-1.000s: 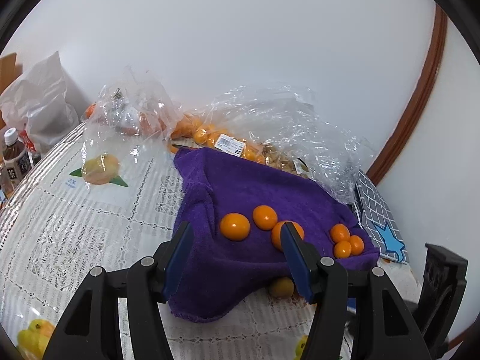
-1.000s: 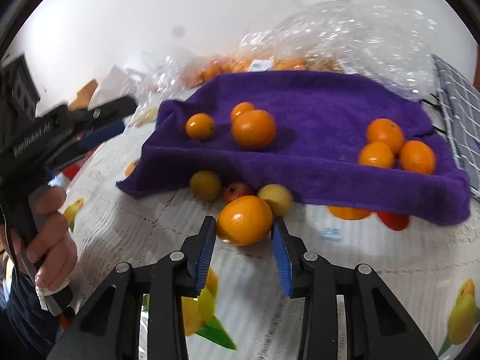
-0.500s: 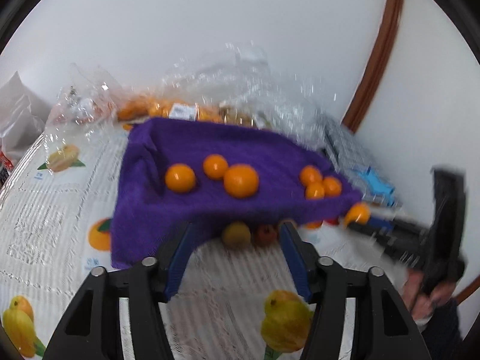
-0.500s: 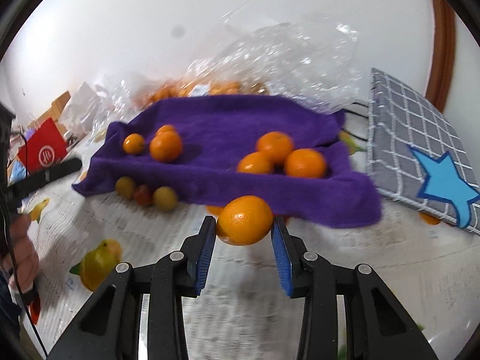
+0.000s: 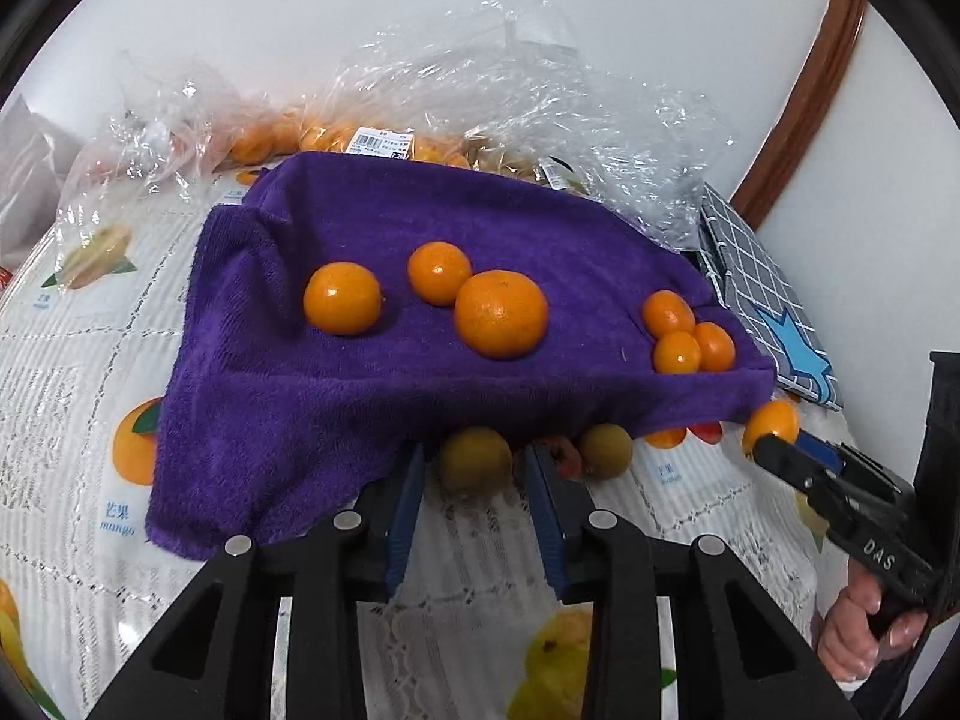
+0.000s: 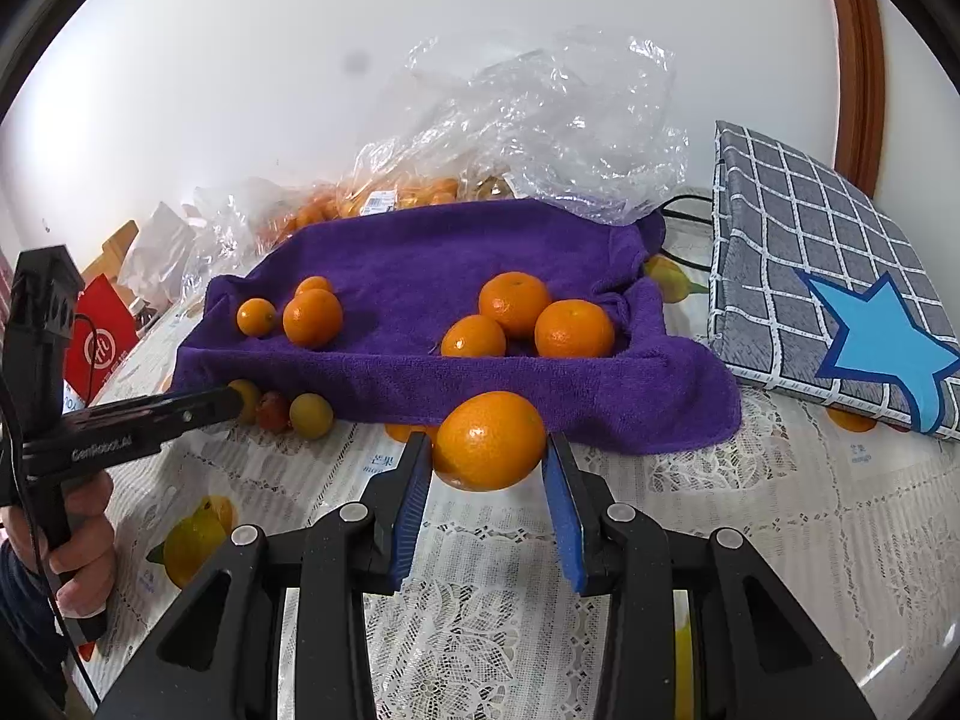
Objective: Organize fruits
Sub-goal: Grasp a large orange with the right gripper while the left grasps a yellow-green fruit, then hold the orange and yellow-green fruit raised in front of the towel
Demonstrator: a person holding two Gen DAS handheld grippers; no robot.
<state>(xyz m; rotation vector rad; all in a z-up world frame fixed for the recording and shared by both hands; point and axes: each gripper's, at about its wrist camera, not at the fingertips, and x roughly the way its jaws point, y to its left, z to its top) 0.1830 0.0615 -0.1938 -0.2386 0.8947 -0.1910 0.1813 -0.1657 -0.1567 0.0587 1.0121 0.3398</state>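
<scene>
You've got a tabletop (image 6: 750,510) under a white lace cloth with fruit prints. Purple towel (image 6: 480,240) sits mid-frame, clear plastic bags (image 6: 540,120) behind it at upper centre, grey checked pad with blue star (image 6: 810,252) at right. Small yellow-green fruits (image 6: 311,415) lie at the towel's lower-left edge.

A white lace cloth printed with fruit pictures (image 6: 750,516) covers the bench. At about two o'clock in the right wrist view lies a grey checked pad with a blue star (image 6: 816,276), tilted, its near edge resting on the cloth. A black cable (image 6: 690,204) runs beside it. Crumpled clear plastic wrap (image 6: 540,114) piles up at twelve o'clock against the white wall (image 6: 240,90). At nine o'clock sits a red packet (image 6: 99,348). A brown wooden trim (image 6: 858,60) curves up at one o'clock.
</scene>
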